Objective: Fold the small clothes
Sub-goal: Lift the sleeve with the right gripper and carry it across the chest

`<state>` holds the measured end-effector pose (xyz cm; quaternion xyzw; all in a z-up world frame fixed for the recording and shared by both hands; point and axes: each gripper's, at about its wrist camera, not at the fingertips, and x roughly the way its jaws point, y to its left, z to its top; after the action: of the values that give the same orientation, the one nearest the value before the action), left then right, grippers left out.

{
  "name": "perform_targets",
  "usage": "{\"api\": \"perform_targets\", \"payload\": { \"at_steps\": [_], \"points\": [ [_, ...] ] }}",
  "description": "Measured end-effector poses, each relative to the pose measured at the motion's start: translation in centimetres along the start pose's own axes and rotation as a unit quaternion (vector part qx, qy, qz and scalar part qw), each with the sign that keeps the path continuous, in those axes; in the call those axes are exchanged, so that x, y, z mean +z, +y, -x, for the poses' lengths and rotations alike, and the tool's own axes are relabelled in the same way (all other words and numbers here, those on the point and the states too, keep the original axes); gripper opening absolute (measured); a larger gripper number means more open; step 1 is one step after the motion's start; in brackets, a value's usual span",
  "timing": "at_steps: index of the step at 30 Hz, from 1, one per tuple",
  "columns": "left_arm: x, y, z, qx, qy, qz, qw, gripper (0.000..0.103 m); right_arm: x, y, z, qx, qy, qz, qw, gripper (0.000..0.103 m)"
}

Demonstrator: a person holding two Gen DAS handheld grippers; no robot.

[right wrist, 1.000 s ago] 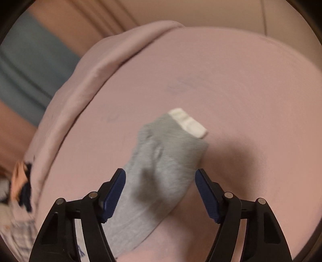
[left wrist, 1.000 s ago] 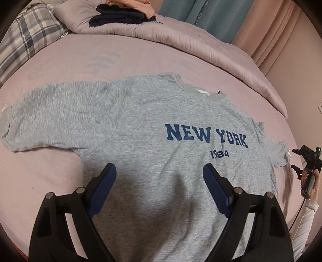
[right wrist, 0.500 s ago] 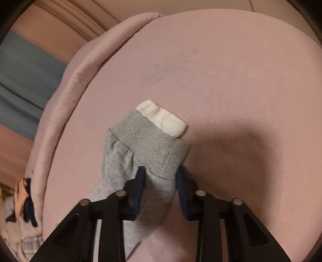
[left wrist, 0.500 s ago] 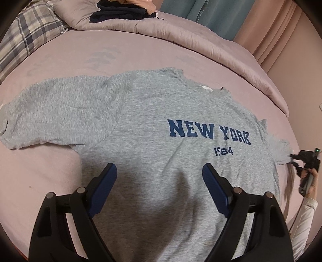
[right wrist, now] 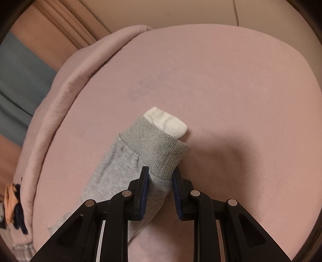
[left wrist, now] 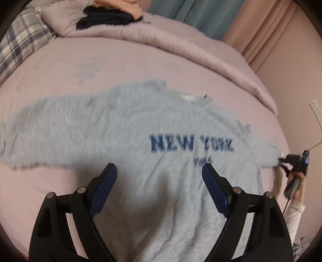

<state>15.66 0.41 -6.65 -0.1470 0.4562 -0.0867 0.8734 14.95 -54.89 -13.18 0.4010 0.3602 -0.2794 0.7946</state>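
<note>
A grey sweatshirt (left wrist: 140, 129) with blue "NEW YORK" lettering lies spread face up on the pink bed sheet (left wrist: 60, 66). My left gripper (left wrist: 160, 177) hangs open above its lower front, nothing between the fingers. My right gripper (right wrist: 160, 175) is shut on the sweatshirt's right sleeve (right wrist: 120, 165), just behind the ribbed grey cuff (right wrist: 159, 147). A white inner cuff (right wrist: 167, 121) sticks out past the grey one. In the left wrist view the right gripper (left wrist: 285, 161) shows at the far right, at the sleeve's end, held by a hand (left wrist: 299, 181).
A rolled pink duvet (left wrist: 181, 42) runs along the far side of the bed, with dark and orange clothes (left wrist: 106, 16) piled on it. A plaid pillow (left wrist: 18, 44) lies at the far left. Curtains (left wrist: 191, 12) and a wall stand beyond.
My right gripper closed from wide open onto the sleeve behind the cuff. The left gripper rose a little, staying open; its view is now blurred.
</note>
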Motion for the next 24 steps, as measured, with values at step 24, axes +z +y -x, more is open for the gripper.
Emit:
{"api": "perform_targets", "payload": {
  "at_steps": [24],
  "points": [
    [2.4,4.6,-0.5,0.046,-0.021,0.044,0.9978,0.085,-3.2,8.1,8.6,0.035,-0.148,0.140,0.978,0.024]
  ]
}}
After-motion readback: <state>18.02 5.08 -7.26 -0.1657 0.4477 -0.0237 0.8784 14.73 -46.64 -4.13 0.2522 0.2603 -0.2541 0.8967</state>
